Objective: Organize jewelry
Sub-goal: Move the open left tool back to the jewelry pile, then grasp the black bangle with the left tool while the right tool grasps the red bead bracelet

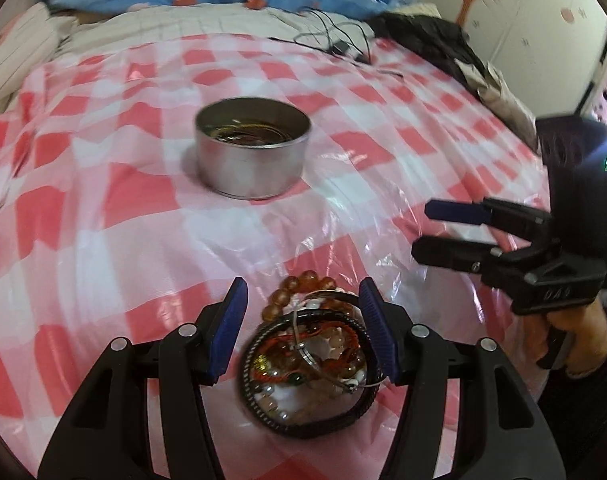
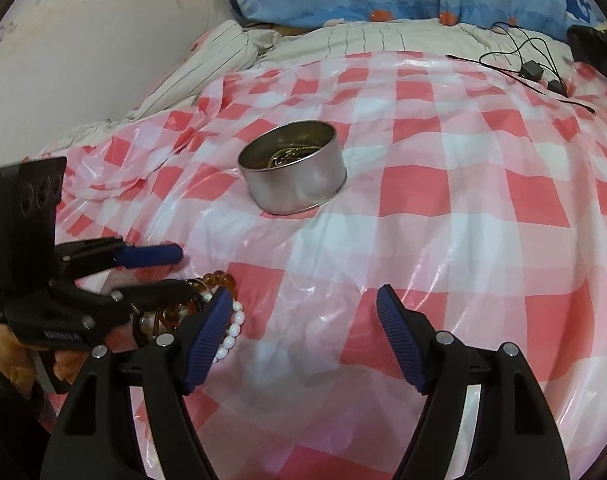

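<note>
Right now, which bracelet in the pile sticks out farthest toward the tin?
The amber bead bracelet: its translucent orange-brown beads arc out past the pile's far edge toward the tin. The black braided band and white pearl strand lie farther back.

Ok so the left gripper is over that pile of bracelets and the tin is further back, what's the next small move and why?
Probably lower the left gripper a little and close on one strand. Its jaws stand open on either side of the bracelet pile, gripping nothing yet. The pile is tangled, so the amber bead bracelet at its far edge looks easiest. The tin already holds some jewelry, and the right gripper is open and empty.
</note>
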A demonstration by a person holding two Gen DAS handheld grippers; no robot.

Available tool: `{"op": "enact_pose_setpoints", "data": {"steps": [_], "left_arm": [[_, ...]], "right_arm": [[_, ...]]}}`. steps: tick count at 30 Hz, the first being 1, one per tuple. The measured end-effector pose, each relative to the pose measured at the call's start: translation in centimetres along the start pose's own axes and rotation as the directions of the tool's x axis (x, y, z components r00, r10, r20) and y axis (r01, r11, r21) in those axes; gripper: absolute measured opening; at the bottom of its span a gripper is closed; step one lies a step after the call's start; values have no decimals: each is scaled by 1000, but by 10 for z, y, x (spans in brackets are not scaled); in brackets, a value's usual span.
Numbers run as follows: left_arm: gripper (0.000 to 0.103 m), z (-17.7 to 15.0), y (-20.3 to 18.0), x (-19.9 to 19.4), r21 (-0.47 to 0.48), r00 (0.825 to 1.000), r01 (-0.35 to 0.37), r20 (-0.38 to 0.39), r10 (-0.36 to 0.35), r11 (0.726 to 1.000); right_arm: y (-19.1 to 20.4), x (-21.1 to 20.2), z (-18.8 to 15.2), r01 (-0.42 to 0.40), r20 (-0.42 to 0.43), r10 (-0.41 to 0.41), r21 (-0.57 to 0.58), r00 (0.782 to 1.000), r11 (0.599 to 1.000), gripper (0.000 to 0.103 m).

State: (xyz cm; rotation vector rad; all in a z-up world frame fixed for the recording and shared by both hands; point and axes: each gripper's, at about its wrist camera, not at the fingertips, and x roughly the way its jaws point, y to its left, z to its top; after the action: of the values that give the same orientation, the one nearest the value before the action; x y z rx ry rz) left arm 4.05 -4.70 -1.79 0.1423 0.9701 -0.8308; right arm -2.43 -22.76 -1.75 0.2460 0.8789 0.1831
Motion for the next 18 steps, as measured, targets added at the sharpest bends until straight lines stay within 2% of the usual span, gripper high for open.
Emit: {"op": "enact_pose_setpoints", "data": {"steps": [1, 3, 5, 7, 12, 15, 18], "left_arm": [[54, 0, -1, 2, 2, 1000, 3, -4, -3, 1000], [41, -1, -4, 7, 14, 1000, 2, -19, -2, 1000], [21, -1, -4, 9, 25, 1000, 0, -30, 1, 1000], [6, 0, -1, 6, 1, 999, 20, -33, -20, 1000], [5, 3, 17, -4, -101, 997, 77, 3, -77, 992], [5, 6, 32, -19, -178, 989, 140, 72, -129, 974], [5, 7, 50, -34, -256, 979, 179, 145, -146, 950]], "right_arm": [[0, 0, 0, -2, -1, 2, 0, 1000, 1000, 72], [2, 1, 0, 0, -5, 0, -6, 1000, 1000, 72], [3, 2, 0, 1, -8, -1, -6, 1000, 1000, 72], [1, 2, 0, 5, -8, -5, 0, 1000, 1000, 72], [-2, 3, -1, -2, -13, 2, 11, 1000, 1000, 72], [5, 5, -2, -29, -23, 28, -19, 999, 999, 72], [24, 3, -4, -101, -23, 99, -96, 995, 990, 72]]}}
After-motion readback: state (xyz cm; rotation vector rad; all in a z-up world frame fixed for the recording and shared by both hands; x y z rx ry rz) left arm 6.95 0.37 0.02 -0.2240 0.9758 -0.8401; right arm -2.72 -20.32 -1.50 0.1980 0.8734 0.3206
